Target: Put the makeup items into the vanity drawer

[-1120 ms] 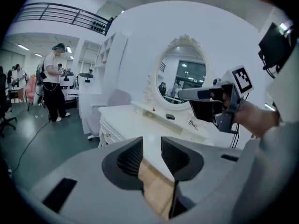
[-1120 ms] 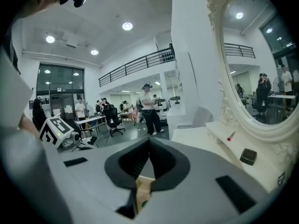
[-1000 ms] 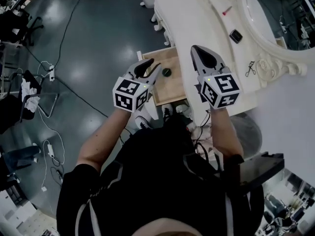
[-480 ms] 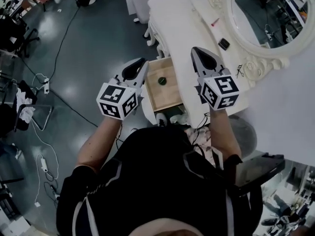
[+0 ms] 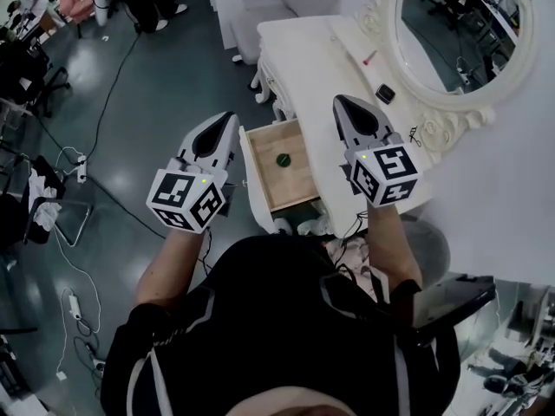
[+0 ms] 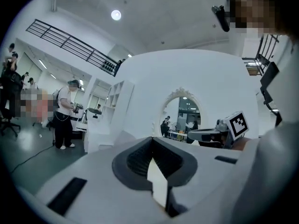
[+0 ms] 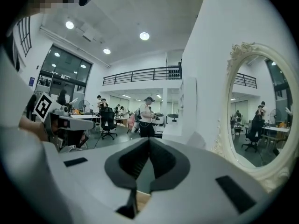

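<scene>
The wooden vanity drawer (image 5: 295, 189) stands pulled out, and a small dark green round item (image 5: 283, 159) lies inside it. My left gripper (image 5: 218, 128) hangs left of the drawer, over the floor, shut and empty; the left gripper view shows its jaws (image 6: 152, 140) pressed together. My right gripper (image 5: 351, 109) hovers above the white vanity top (image 5: 303, 59), right of the drawer, its jaws (image 7: 149, 141) also shut with nothing in them. On the top lie a red pencil (image 5: 370, 57), a black compact (image 5: 385, 94) and an eyelash curler (image 5: 414, 133).
An oval mirror in an ornate white frame (image 5: 451, 111) backs the vanity. A white stool (image 5: 260, 7) stands at the far end. Cables and a power strip (image 5: 80, 167) run over the grey floor on the left. People stand further off in the room.
My left gripper has drawn back left from above the drawer and its jaws have closed. The right gripper has barely moved. The head view now takes in more of the vanity and mirror.
</scene>
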A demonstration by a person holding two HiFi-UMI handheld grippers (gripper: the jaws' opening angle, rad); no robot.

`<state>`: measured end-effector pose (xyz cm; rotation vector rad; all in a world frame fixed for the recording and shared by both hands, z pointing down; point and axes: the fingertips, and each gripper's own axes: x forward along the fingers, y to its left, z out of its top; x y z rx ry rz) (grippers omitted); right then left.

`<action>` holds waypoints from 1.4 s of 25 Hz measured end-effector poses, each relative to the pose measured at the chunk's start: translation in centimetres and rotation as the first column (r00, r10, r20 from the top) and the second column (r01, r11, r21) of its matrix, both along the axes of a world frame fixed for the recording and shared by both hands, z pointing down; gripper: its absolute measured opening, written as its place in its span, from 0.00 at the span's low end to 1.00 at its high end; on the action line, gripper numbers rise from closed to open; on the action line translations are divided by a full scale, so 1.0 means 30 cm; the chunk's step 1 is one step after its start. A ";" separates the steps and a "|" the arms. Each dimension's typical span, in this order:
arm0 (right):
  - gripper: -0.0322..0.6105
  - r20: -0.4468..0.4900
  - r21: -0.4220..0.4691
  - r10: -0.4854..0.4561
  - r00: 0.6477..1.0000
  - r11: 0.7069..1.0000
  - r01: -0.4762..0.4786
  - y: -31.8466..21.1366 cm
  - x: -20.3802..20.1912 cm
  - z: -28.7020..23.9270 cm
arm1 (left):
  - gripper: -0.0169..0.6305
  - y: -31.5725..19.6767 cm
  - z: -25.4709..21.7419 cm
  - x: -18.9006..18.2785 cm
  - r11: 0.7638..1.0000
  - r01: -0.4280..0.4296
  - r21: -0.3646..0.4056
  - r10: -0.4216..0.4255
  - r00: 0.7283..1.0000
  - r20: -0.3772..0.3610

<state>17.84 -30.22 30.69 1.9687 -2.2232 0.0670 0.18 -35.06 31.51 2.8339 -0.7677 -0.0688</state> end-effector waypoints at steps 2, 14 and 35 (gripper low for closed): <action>0.06 0.013 0.003 0.002 1.000 1.000 -0.002 0.004 -0.008 -0.008 | 0.03 0.000 -0.020 -0.015 1.000 0.006 0.023 -0.006 1.000 0.006; 0.06 0.027 0.010 0.071 0.997 0.997 -0.071 0.022 0.010 -0.047 | 0.03 -0.001 -0.091 -0.112 0.998 0.025 0.058 -0.021 0.997 -0.070; 0.06 0.007 0.048 0.049 0.999 0.998 -0.049 0.023 -0.030 -0.102 | 0.03 -0.017 -0.128 -0.137 0.994 0.048 0.099 -0.045 0.998 -0.036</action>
